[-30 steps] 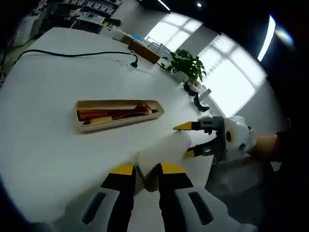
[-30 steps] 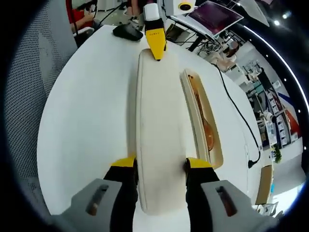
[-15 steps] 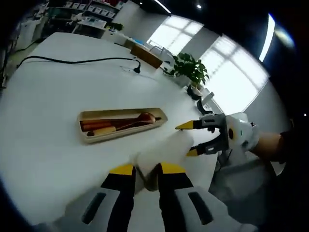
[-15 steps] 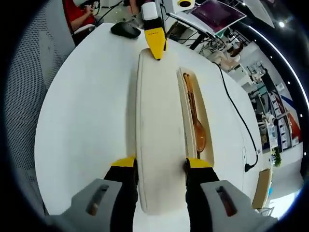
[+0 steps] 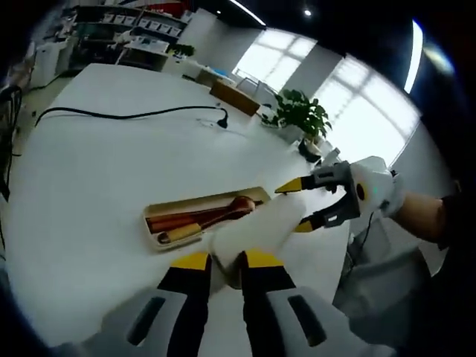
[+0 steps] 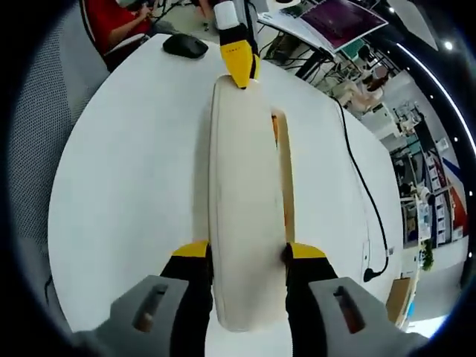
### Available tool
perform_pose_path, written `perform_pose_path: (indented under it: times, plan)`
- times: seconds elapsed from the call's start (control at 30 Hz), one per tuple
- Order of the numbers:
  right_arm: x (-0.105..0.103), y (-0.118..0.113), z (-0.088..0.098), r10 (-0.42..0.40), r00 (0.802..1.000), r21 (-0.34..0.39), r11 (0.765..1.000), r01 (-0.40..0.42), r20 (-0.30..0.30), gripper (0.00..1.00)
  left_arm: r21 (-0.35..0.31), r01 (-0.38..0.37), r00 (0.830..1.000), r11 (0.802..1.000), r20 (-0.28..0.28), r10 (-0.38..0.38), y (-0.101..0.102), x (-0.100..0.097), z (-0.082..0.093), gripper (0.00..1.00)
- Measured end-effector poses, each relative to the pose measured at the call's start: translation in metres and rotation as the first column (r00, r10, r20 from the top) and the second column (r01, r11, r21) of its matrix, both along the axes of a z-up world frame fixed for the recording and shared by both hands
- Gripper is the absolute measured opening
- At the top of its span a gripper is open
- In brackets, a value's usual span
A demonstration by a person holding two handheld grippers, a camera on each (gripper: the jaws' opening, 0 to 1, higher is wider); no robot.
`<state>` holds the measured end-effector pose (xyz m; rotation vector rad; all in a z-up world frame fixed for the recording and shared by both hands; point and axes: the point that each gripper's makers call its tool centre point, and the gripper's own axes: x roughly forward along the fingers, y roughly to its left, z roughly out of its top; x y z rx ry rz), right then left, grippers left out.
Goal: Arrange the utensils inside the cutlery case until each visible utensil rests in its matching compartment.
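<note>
Lid (image 6: 245, 201) is held up by both tongs, one at each end. Right gripper (image 6: 246, 253) has its jaws squeezed on the sides of the near end, and left gripper (image 5: 222, 260) pinches the other end between its closed jaws. Just past the left tongs, the open cutlery case (image 5: 204, 217) lies on the white table (image 5: 97, 171). Seen from the right tongs, the lid hangs over most of the case, and a thin strip of it peeks out on the right side.

To do this step well, I think both tongs should hold the lid level, line its long edges up with the case, and come down slowly together. If one end drops first, the lid could sit crooked or push the case away.

Count: one lid, one case, two tongs. Inside the case I can see one wooden spoon (image 5: 223, 210) and some long brown sticks, too close together to count
</note>
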<state>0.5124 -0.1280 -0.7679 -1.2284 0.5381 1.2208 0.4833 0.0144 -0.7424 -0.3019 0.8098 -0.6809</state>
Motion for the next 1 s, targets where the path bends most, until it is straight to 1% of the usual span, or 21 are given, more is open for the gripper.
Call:
perform_pose_path:
  times: [0.07,0.27,0.43,0.5,0.63,0.8,0.83,0.87,0.9,0.93,1.0]
  plan:
    - [0.005,0.003,0.001,0.0,1.0,-0.002,1.0,0.0,0.001,0.36,-0.008,-0.014,1.0,1.0,-0.001,0.014,0.003,0.005,0.001,0.15]
    - [0.018,0.013,-0.002,-0.02,0.999,-0.007,1.0,0.02,-0.033,0.36,0.012,-0.046,0.999,0.999,0.006,0.046,0.014,0.023,0.001,0.15]
    - [0.031,0.017,-0.004,-0.03,0.998,-0.036,0.999,0.028,-0.054,0.36,0.02,-0.065,0.998,0.998,-0.004,0.065,0.018,0.037,0.0,0.15]
    - [0.034,0.019,-0.004,-0.044,0.996,-0.031,0.999,0.042,-0.077,0.36,0.012,-0.084,0.996,0.996,-0.003,0.084,0.022,0.042,0.0,0.15]
    - [0.038,0.025,-0.007,-0.057,0.994,-0.023,0.998,0.055,-0.098,0.36,-0.002,-0.115,0.993,0.993,-0.008,0.115,0.028,0.05,0.0,0.15]
    - [0.04,0.027,-0.014,-0.054,0.991,-0.046,0.998,0.049,-0.122,0.36,-0.001,-0.124,0.992,0.992,-0.034,0.124,0.031,0.053,-0.01,0.15]
    - [0.041,0.028,-0.015,-0.056,0.99,-0.05,0.998,0.049,-0.129,0.36,-0.007,-0.135,0.99,0.991,-0.042,0.135,0.032,0.054,-0.012,0.15]
    - [0.041,0.03,-0.014,-0.073,0.986,-0.037,0.997,0.068,-0.148,0.36,-0.018,-0.161,0.986,0.987,-0.047,0.16,0.035,0.057,-0.013,0.15]
    - [0.041,0.031,-0.014,-0.071,0.986,-0.037,0.997,0.067,-0.15,0.36,-0.04,-0.18,0.983,0.983,-0.054,0.178,0.036,0.059,-0.013,0.15]
    - [0.041,0.032,-0.015,-0.071,0.986,-0.035,0.997,0.067,-0.153,0.36,-0.063,-0.193,0.979,0.979,-0.076,0.188,0.037,0.059,-0.014,0.15]
    - [0.042,0.033,-0.015,-0.072,0.984,-0.036,0.997,0.067,-0.162,0.36,-0.065,-0.191,0.98,0.98,-0.075,0.186,0.039,0.06,-0.015,0.15]
